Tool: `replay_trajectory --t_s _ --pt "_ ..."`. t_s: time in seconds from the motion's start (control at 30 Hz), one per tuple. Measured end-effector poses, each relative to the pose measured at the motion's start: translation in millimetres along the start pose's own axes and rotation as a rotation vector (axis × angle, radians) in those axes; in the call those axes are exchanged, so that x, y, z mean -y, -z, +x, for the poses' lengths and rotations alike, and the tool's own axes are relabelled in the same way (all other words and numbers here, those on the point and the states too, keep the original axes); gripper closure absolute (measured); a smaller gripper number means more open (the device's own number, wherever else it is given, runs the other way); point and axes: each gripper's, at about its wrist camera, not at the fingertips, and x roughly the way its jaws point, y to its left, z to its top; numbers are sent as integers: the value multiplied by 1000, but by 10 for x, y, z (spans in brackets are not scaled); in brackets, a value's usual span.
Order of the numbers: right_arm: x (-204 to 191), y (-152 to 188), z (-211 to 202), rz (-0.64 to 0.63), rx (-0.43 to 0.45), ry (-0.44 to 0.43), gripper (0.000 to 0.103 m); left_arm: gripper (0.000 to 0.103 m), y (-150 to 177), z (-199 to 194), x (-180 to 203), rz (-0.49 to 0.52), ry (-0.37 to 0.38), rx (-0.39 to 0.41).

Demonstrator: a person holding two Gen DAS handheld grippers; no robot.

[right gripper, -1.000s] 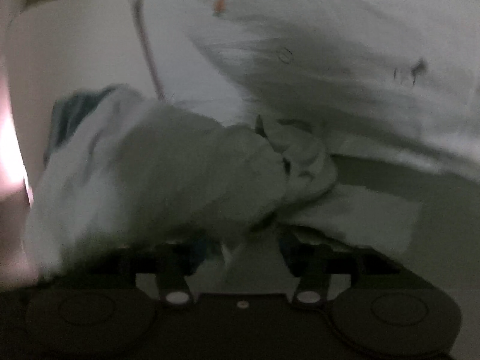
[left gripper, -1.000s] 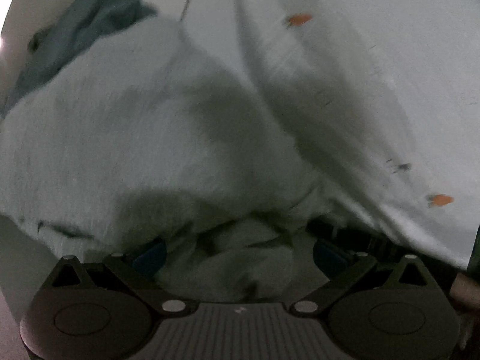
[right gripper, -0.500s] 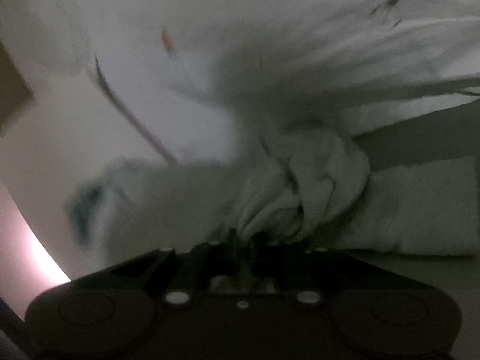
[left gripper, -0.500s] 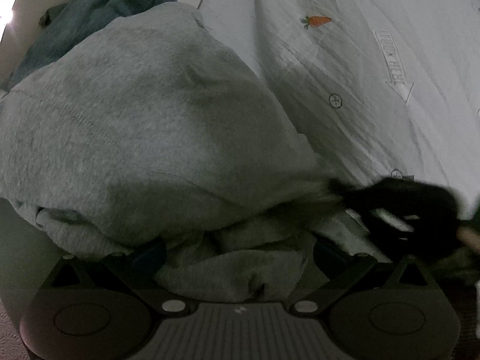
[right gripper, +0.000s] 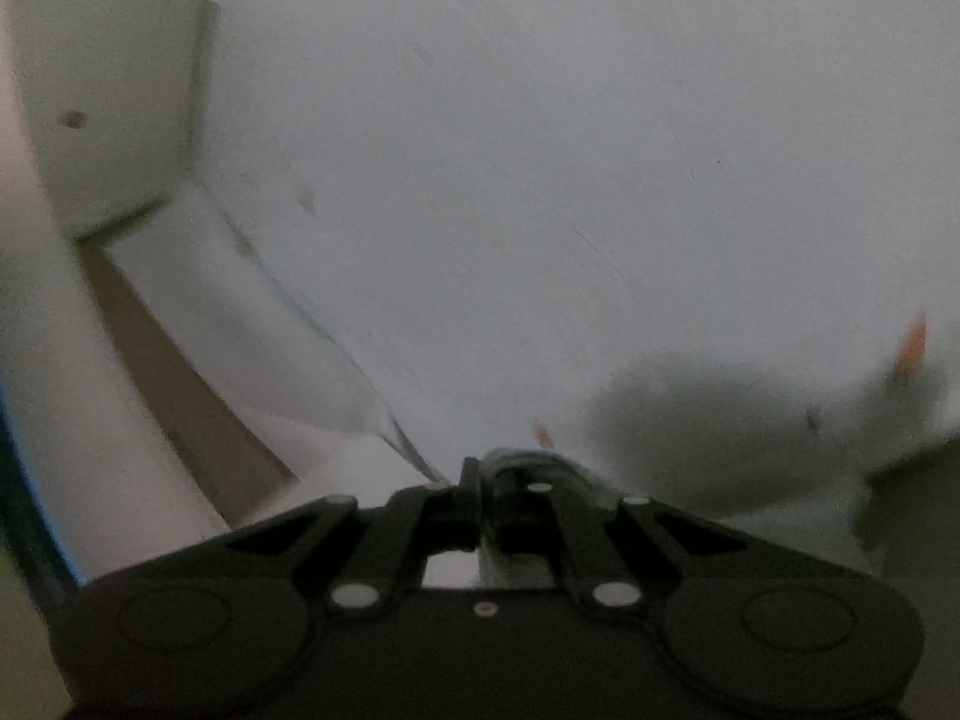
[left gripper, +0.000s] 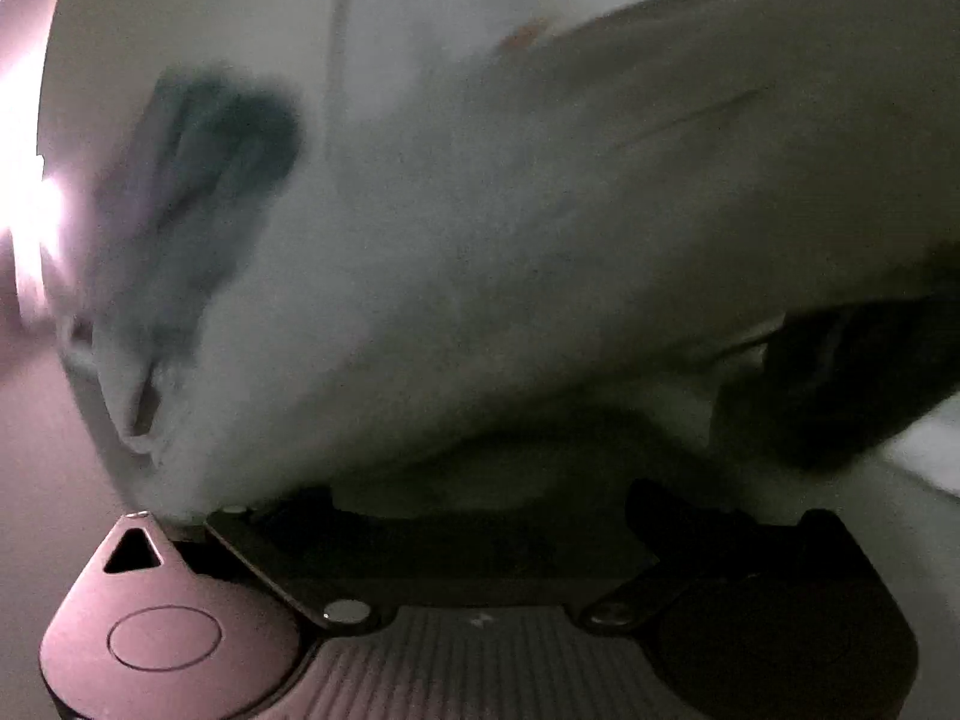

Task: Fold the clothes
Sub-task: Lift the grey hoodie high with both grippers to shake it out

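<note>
Now right tongs (right gripper: 489, 501) higher, pinching grey garment (right gripper: 534, 462)

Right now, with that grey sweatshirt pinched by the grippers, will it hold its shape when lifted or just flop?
Probably flop: the grey sweatshirt hangs in a soft, blurred drape with no stiff edge. It looks thick, so likely fairly heavy for cloth and apt to sag. The right gripper has only a thin fold between its closed fingers, so that bit might slip out.

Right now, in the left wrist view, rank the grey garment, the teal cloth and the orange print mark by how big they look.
1. grey garment, though its nearness to the camera inflates it
2. teal cloth
3. orange print mark, blurred
</note>
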Motion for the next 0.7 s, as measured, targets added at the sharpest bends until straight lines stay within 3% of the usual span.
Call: replay_trajectory --t_s 0.13,0.3,0.37,0.57,0.7 --pt "-616 -423 -710 -91 52 -12 99 0 -125 -972 921 66 58 132" --pt "-1251 -911 -1747 -200 120 16 99 0 -301 -1896 2055 301 -120 361" --pt "-1405 -1109 -2201 -227 165 43 99 0 -385 -2286 2280 349 -122 403" --pt "-2047 -1792 -3770 -314 328 91 100 0 -595 -3848 2710 299 177 388" --pt "-2505 -2230 -4590 -380 404 139 100 0 -793 -4767 2900 207 453 316"
